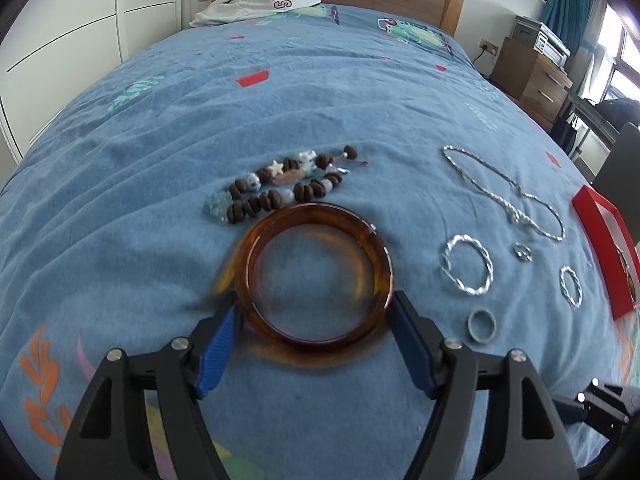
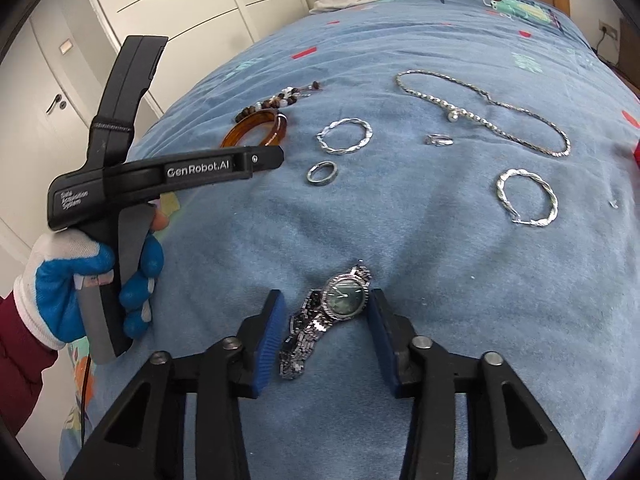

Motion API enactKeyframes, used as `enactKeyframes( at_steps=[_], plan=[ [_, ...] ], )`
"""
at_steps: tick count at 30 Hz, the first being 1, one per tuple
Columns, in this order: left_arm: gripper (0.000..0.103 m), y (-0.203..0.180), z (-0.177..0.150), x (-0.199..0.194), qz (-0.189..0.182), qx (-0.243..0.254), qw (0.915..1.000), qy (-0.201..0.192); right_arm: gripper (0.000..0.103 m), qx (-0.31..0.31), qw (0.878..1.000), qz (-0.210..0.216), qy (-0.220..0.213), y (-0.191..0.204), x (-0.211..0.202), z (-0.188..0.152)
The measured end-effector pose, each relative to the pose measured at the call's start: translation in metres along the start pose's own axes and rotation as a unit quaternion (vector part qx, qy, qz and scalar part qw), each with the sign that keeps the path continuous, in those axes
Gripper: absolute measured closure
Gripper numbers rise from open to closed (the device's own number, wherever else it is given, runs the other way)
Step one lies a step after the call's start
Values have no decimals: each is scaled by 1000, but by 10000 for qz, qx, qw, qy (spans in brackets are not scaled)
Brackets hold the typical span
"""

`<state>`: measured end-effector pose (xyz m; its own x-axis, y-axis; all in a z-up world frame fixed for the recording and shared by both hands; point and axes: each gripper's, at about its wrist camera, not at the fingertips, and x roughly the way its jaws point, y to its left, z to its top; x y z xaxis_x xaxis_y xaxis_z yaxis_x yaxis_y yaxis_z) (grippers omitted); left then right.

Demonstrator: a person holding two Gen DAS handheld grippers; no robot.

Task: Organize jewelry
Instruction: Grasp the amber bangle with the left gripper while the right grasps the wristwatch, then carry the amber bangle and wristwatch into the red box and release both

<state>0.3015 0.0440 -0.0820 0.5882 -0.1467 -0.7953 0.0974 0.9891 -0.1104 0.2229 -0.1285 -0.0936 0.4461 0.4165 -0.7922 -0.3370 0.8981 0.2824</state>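
An amber bangle (image 1: 320,211) lies on the blue bedspread (image 1: 160,184) between the blue pads of my left gripper (image 1: 314,312). Its jaws stand wide and the pads flank the bangle's rim without squeezing it; the bangle is blurred. In the right wrist view the bangle (image 2: 256,120) rests tilted just beyond the left gripper's tip (image 2: 276,157). A silver watch (image 2: 344,300) with a dark face lies between the pads of my right gripper (image 2: 326,296). The right pad is at the watch case and the left pad stands off the band.
A beaded bracelet (image 1: 280,188) lies just behind the bangle. Right of it are a silver chain (image 1: 504,192), two twisted hoops (image 1: 464,239) (image 1: 571,268), a plain ring (image 1: 472,326) and a small ring (image 1: 523,253). A red box (image 1: 604,248) sits at the right edge. A gloved hand (image 2: 72,272) holds the left gripper.
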Motion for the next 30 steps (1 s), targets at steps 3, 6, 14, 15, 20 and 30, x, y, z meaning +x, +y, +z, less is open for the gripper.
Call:
enactKeyframes(
  at_steps=[3,6,14,15,20,30],
  plan=[
    [32,4,4,2,-69,-91,9999,-57,72,73,10000,14,-17,-5,-1,-1],
    [33,4,3,0,-58,-100,9998,-167,77,52,10000,18,-29,-5,-3,-4],
    [33,4,-8,-16,7,-99,9991,-403,92,38,9999,70,-77,-8,-9,-7],
    [33,3,-9,-18,-5,-95,9990,-426,93,40,9999,74,-86,-9,-10,-7],
    [33,2,-19,-35,-87,-51,9985,-546,94,40,9998,167,-111,-11,-15,-9],
    [33,-10,-22,-80,-304,19,9949,-961,94,137,9990,238,-349,-16,-40,-18]
  ],
)
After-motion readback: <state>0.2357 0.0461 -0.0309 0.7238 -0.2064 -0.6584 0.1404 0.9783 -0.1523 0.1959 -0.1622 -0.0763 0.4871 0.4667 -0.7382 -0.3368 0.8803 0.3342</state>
